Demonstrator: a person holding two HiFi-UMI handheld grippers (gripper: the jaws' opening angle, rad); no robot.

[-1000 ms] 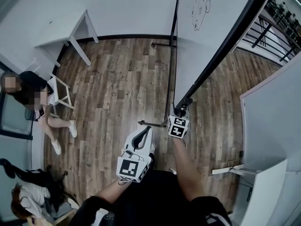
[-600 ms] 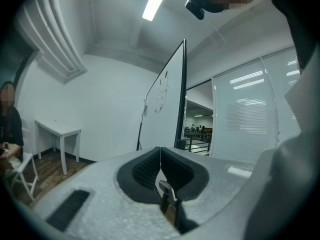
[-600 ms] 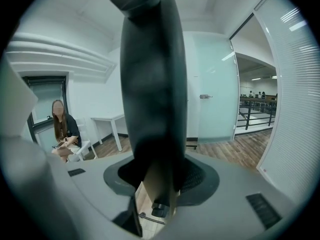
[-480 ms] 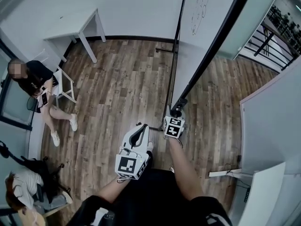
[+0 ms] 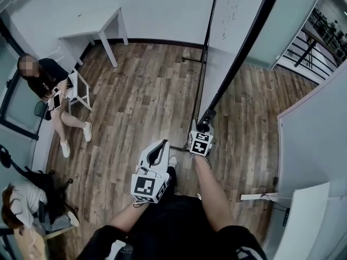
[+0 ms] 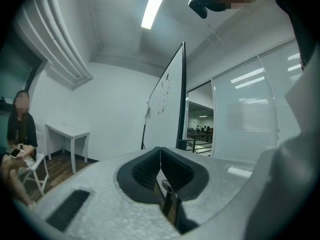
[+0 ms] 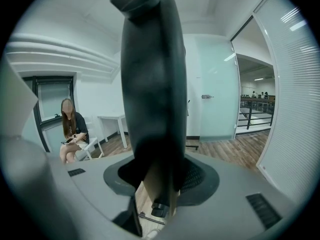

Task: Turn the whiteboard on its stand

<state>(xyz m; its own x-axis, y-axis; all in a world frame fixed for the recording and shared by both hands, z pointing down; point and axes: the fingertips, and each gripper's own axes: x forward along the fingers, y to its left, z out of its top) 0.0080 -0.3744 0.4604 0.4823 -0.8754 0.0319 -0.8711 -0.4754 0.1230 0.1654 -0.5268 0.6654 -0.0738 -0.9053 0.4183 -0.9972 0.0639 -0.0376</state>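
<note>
Head view, looking down.

- One wood floor [image 5: 141, 91]. It was the largest open area, bare from the board's left face out to the wall and the seated people.
- One whiteboard [image 5: 225, 37] on its stand, seen nearly edge-on. Its white face carried a marker sketch. Its black frame edge [image 7: 150, 84] ran from the upper right down to a low corner just ahead of the person's legs.
- One white panel [image 5: 314, 140] stood close on the right, leaving only a narrow strip of floor on that side of the board.
- One white table [image 5: 92, 31] stood against the far wall, well apart from the stand.
- Two onlookers. One person [image 5: 49, 83] sat on a white chair [image 5: 81, 91]. A second person [image 5: 21, 210] was at the lower left. Both were clear of the board.
- One stand upright [image 5: 201, 69] and one foot bar [image 5: 191, 59] by the wall.
- Two grippers. The right gripper [image 7: 159, 176] was clenched on the black frame edge at the low corner. The left gripper [image 6: 160, 156] hung free beside the right, its jaws pressed together with nothing between them.

Against the frame a second before, the frame edge ran steeper across the view. The table and the seated person sat further right. The right gripper had kept its hold at the corner, and the left had barely shifted.
</note>
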